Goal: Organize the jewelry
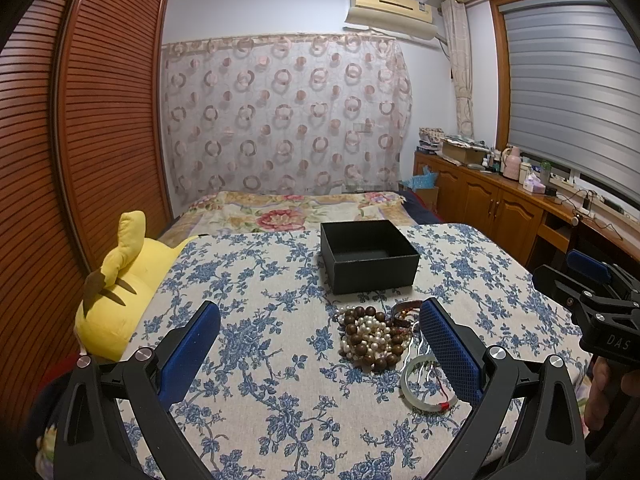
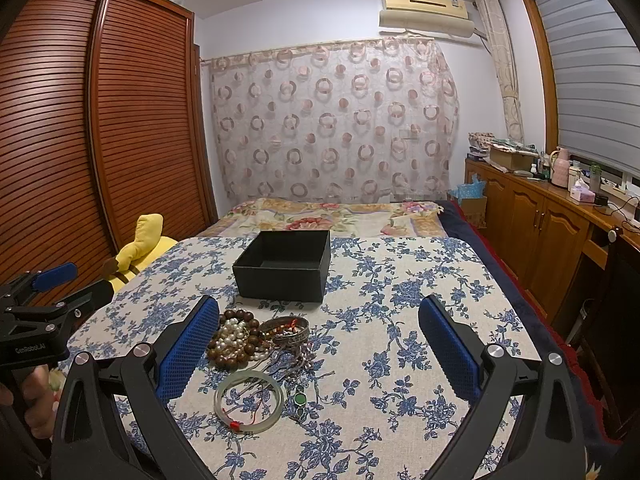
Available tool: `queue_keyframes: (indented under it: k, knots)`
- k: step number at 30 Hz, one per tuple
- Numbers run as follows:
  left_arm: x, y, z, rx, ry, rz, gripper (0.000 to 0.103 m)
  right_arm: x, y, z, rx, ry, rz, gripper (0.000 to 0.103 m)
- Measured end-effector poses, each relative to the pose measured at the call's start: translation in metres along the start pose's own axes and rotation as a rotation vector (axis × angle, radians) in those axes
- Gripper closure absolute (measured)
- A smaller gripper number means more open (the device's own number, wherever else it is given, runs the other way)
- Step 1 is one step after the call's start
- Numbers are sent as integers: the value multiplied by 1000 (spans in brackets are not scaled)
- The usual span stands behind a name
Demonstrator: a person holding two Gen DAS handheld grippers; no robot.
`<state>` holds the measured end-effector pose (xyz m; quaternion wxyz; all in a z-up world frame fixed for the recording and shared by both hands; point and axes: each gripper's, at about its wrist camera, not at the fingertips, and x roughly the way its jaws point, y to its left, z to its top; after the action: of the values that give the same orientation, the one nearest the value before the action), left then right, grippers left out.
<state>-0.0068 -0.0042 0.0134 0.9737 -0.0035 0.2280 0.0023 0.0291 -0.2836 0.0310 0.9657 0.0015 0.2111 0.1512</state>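
Note:
A pile of jewelry lies on the blue-flowered cloth [image 2: 400, 280]: brown wooden beads [image 1: 360, 336] [image 2: 236, 340] tangled with white pearls [image 2: 234, 330], a pale jade bangle [image 1: 426, 390] [image 2: 249, 402], a silver cuff bracelet [image 2: 290, 330] and a small green pendant [image 2: 300, 399]. An open empty black box [image 1: 368, 254] [image 2: 285, 265] stands just behind the pile. My left gripper [image 1: 320, 344] is open, above the cloth left of the pile. My right gripper [image 2: 320, 340] is open, with its left finger [image 2: 188, 354] beside the beads.
A yellow plush toy [image 1: 120, 292] lies at the table's left edge. A bed [image 2: 340, 214] with a floral cover sits behind the table. A slatted wooden wardrobe [image 1: 80, 120] is on the left, and a wooden cabinet [image 2: 540, 216] with clutter is on the right.

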Motion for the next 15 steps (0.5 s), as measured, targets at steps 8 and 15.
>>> queue_keyframes:
  k: [8,15]
  knots:
    - [-2,-2,6,-3,9,-6,6,3,2,-3,-3,6,2,2]
    - [16,2,-10,0,58,-20,6,9,5,-9,1,29,5,2]
